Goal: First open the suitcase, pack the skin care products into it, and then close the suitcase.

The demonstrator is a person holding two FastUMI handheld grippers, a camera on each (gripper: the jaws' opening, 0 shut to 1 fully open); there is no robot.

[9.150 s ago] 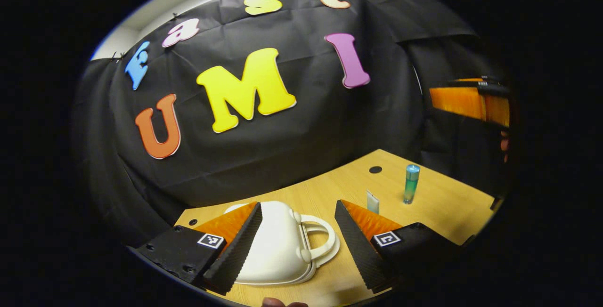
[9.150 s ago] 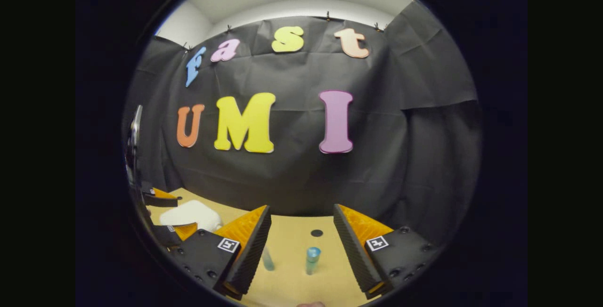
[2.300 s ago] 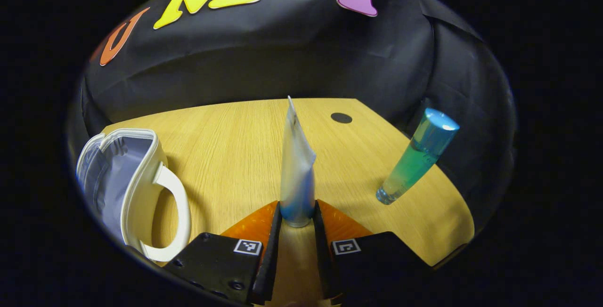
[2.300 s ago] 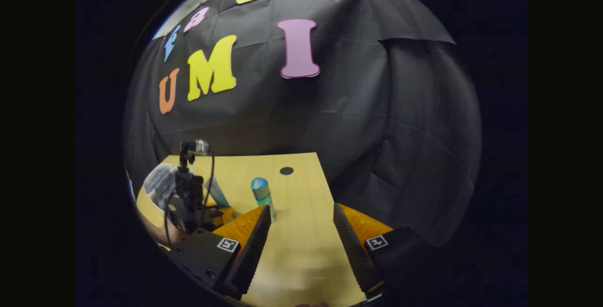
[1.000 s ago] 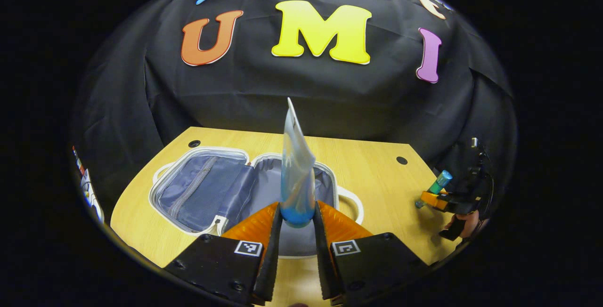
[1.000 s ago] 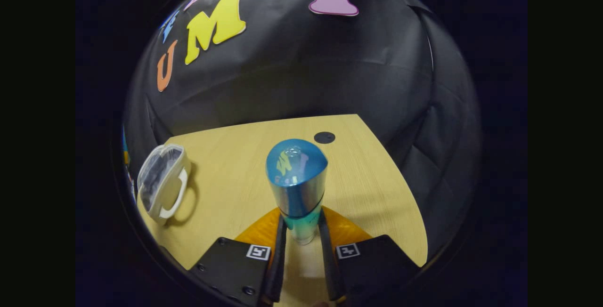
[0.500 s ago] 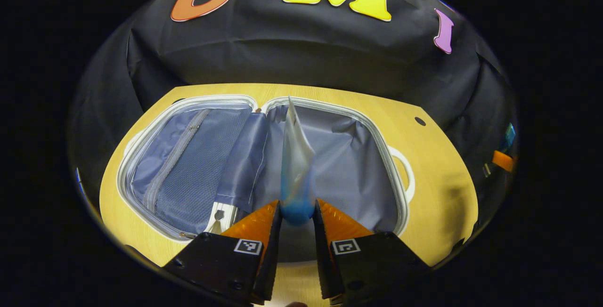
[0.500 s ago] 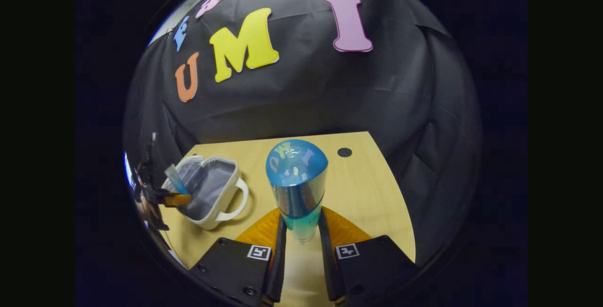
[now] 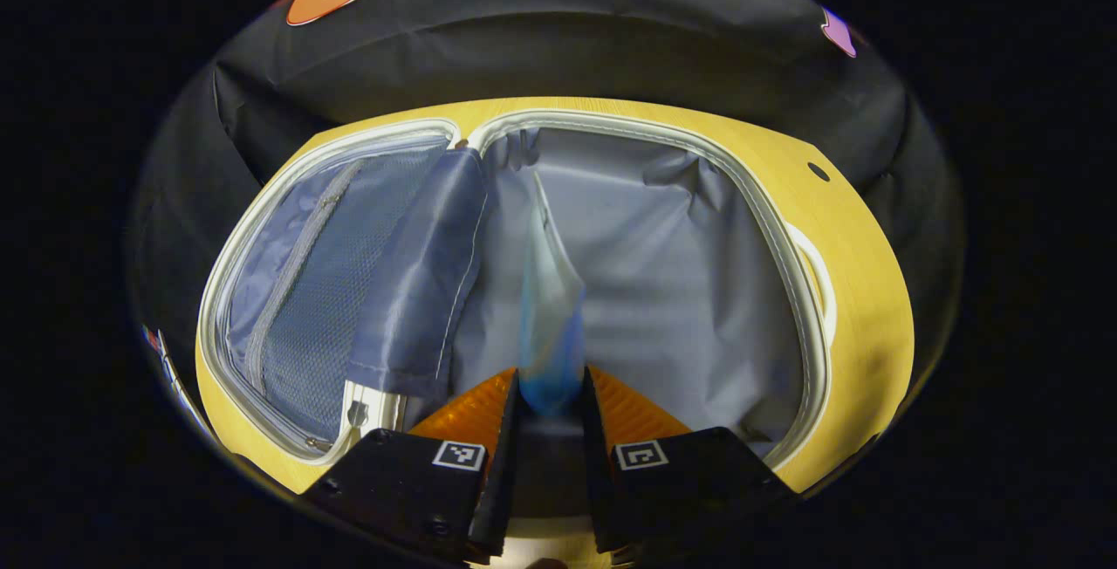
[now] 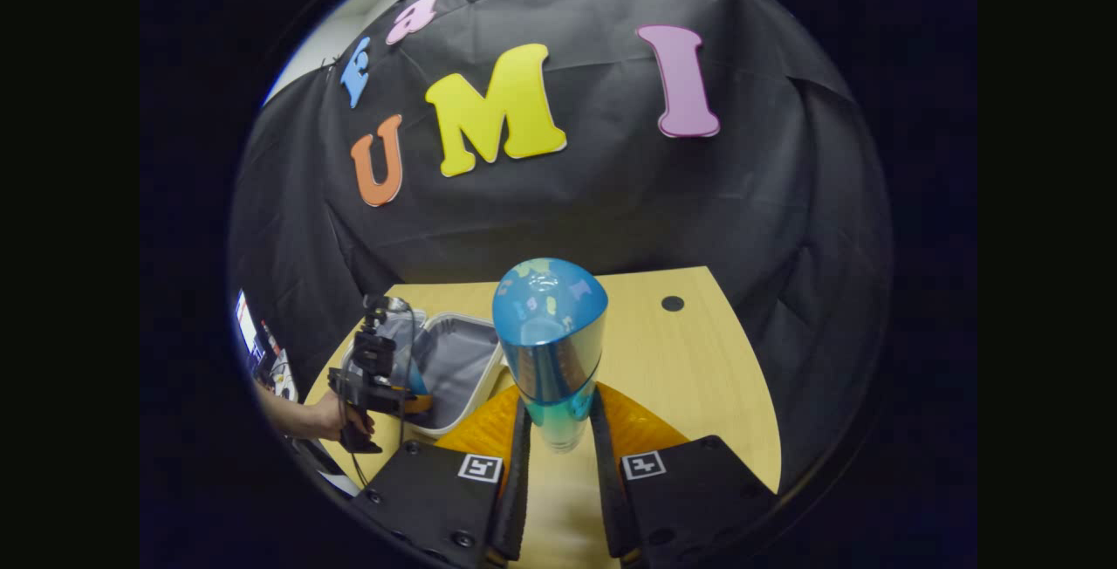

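Note:
The white suitcase [image 9: 768,202] lies open and flat on the wooden table, both halves lined in grey-blue cloth. In the left gripper view my left gripper [image 9: 548,394] is shut on a pale squeeze tube [image 9: 550,290] with a blue cap end, held just above the right half's lining. In the right gripper view my right gripper [image 10: 558,429] is shut on a blue-green bottle [image 10: 550,342] with a shiny blue cap, above the table to the right of the suitcase [image 10: 462,364]. The left gripper [image 10: 410,401] and the hand holding it show at that suitcase.
The left half has a mesh zip pocket [image 9: 323,290] and a loose cloth flap [image 9: 428,272] hanging over the hinge. The white handle [image 9: 820,272] sticks out on the suitcase's right side. A black round hole [image 10: 672,303] marks the table's far right corner.
My left gripper has gone lower and closer over the open suitcase with the tube. My right gripper has carried the bottle leftward, nearer the suitcase.

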